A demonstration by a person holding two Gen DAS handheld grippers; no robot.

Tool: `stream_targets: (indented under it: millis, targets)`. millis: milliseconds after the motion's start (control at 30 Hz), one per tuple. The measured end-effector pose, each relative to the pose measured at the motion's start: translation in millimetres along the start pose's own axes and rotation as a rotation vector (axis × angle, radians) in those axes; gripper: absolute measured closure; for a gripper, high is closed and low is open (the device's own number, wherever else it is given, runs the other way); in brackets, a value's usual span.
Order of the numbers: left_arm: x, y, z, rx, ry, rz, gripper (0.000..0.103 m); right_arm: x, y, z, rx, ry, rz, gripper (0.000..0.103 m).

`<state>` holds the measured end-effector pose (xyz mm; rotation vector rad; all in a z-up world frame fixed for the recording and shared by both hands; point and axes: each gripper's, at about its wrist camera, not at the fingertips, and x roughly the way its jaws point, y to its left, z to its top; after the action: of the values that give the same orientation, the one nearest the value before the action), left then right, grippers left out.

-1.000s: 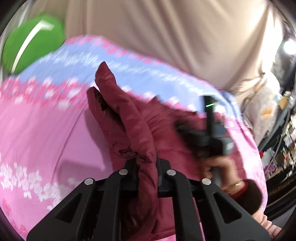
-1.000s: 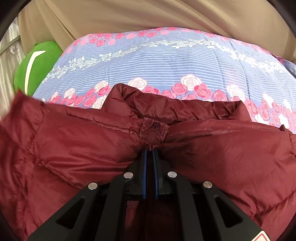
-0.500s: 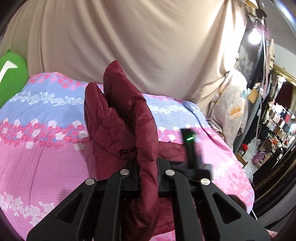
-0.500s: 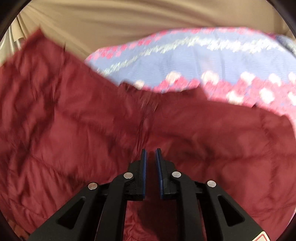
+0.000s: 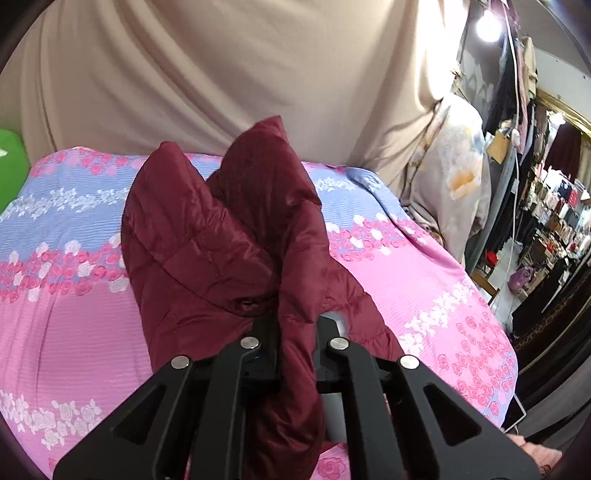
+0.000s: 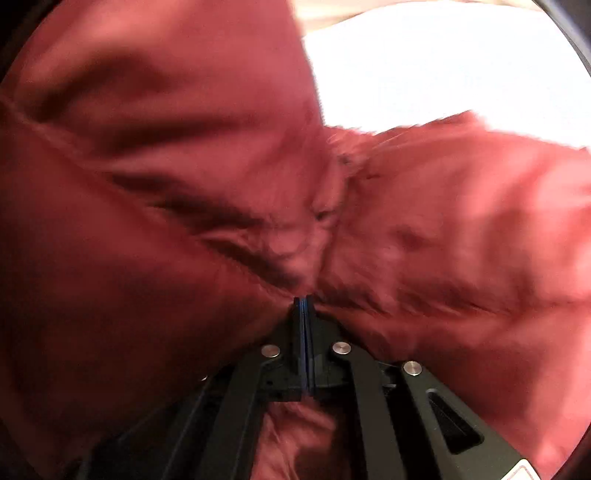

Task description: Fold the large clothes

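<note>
Left wrist view: left gripper (image 5: 297, 332), jaws pinching a fold of the maroon quilted puffer jacket (image 5: 207, 251), raised above the pink-and-blue floral bedspread (image 5: 417, 266). Right wrist view: right gripper (image 6: 304, 310), jaws pressed together on the blurred jacket (image 6: 166, 203) filling the frame.

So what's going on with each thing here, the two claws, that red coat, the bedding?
Left gripper: shut on a thick fold of the jacket.
Right gripper: shut, pinching jacket fabric at its tips.
Maroon puffer jacket: bunched and lifted, not yet folded flat.
Floral bedspread: spread over the bed, under the jacket.
Beige curtain: hanging, draped in folds.
Bulb: lit.
</note>
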<state>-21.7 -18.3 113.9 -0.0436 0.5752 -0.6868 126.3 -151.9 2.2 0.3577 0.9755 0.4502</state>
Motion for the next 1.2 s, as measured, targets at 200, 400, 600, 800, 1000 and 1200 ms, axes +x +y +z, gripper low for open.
stream_targets:
  millis: [200, 400, 600, 800, 1000, 1200]
  targets:
    - [15, -13, -1, 0.040, 0.041, -0.027, 0.097, -140, -67, -30, 0.040, -0.217, -0.259, 0.096]
    - [43, -43, -2, 0.081, 0.082, -0.063, 0.097, -134, -114, -54, 0.132, -0.202, -0.216, 0.096]
    - [77, -77, -8, 0.146, 0.142, -0.072, 0.097, -105, -105, -45, 0.054, -0.191, -0.154, 0.097]
    - [136, -96, -23, 0.157, 0.254, -0.065, 0.097, -165, -144, -65, 0.197, -0.246, -0.123, 0.098]
    - [186, -112, -49, 0.205, 0.339, -0.027, 0.096, -250, -152, -117, 0.257, -0.391, -0.246, 0.090]
    - [186, -125, -59, 0.265, 0.298, 0.026, 0.072, -254, -125, -152, 0.281, -0.435, -0.255, 0.084]
